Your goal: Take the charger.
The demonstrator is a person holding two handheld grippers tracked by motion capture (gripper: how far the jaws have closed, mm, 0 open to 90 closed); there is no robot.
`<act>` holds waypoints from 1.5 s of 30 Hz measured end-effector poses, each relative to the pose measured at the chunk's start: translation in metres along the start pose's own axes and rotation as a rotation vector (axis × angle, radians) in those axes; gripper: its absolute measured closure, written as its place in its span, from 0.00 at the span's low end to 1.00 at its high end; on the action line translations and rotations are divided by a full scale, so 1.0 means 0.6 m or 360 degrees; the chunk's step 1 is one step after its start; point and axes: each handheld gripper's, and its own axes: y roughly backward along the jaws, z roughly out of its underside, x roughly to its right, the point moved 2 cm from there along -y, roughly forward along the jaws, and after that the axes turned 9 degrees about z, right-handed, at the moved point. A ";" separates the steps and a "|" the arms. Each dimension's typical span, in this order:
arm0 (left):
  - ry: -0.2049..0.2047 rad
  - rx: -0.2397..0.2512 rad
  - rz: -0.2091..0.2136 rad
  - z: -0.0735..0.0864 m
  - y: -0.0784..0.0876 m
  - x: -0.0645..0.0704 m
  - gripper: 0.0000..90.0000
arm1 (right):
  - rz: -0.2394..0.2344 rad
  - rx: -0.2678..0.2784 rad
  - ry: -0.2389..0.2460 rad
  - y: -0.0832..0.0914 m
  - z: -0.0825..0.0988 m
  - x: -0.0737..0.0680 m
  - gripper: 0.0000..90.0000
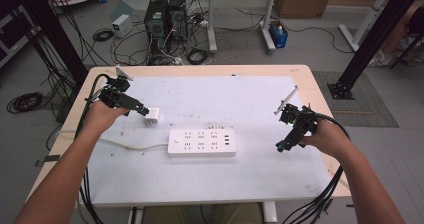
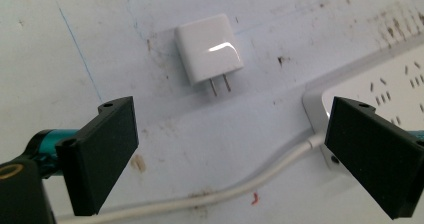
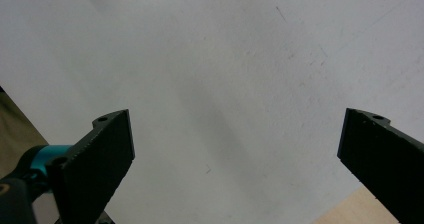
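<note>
I'm closing in: my left gripper [image 1: 142, 109], jaws wide, hangs over the white charger plug [image 2: 208, 48] lying flat on the counter [image 1: 260, 184] just beside the power strip [image 1: 202, 143]. Its prongs point toward me. Next: straddle, squeeze. The right gripper [image 1: 283, 146] idles open.

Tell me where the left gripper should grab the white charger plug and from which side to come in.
Grip the white charger plug across its two flat side faces, probably coming down from above with the left gripper, whose jaws stand open. It lies flat on the table mat, its two prongs pointing towards the gripper, so keep the jaws on the body, away from the prongs, leaving them free for the power strip.
</note>
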 end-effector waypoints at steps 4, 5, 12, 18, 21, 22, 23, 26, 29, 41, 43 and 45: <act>0.0098 0.0004 -0.0015 -0.016 -0.030 -0.007 0.08 | -0.0005 0.0007 0.0006 -0.003 -0.002 0.000 0.01; 0.0123 0.0006 -0.0019 -0.018 -0.040 -0.008 0.08 | -0.0009 0.0001 -0.0003 -0.004 -0.002 -0.001 0.01; 0.0272 0.0004 -0.0049 -0.027 -0.090 -0.014 0.08 | -0.0014 0.0004 0.0004 -0.007 -0.002 0.000 0.01; 0.0319 -0.0017 -0.0123 -0.032 -0.122 -0.020 0.08 | -0.0013 0.0008 0.0009 -0.009 -0.002 0.003 0.01; 0.0340 -0.0008 -0.0179 -0.034 -0.138 -0.022 0.08 | -0.0016 0.0018 0.0011 -0.008 0.000 0.003 0.01; 0.0341 -0.0010 -0.0190 -0.035 -0.143 -0.022 0.08 | -0.0015 0.0021 0.0005 -0.007 0.001 0.003 0.01; 0.0332 -0.0024 -0.0195 -0.035 -0.148 -0.022 0.08 | -0.0015 0.0021 0.0008 -0.006 0.002 0.004 0.01; 0.0318 -0.0060 -0.0207 -0.034 -0.162 -0.021 0.08 | -0.0016 0.0020 0.0005 -0.005 0.005 0.005 0.01; 0.0332 -0.0065 -0.0240 -0.034 -0.173 -0.023 0.08 | -0.0015 0.0025 -0.0006 -0.005 0.008 0.006 0.01; 0.0279 -0.0087 -0.0326 -0.031 -0.185 -0.022 0.14 | -0.0029 0.0026 -0.0013 -0.009 0.014 0.009 0.01; 0.0274 -0.0071 -0.0336 -0.028 -0.180 -0.023 0.20 | -0.0032 0.0031 -0.0010 -0.009 0.013 0.009 0.01; 0.0273 -0.0063 -0.0347 -0.027 -0.177 -0.025 0.25 | -0.0031 0.0027 -0.0013 -0.009 0.012 0.008 0.01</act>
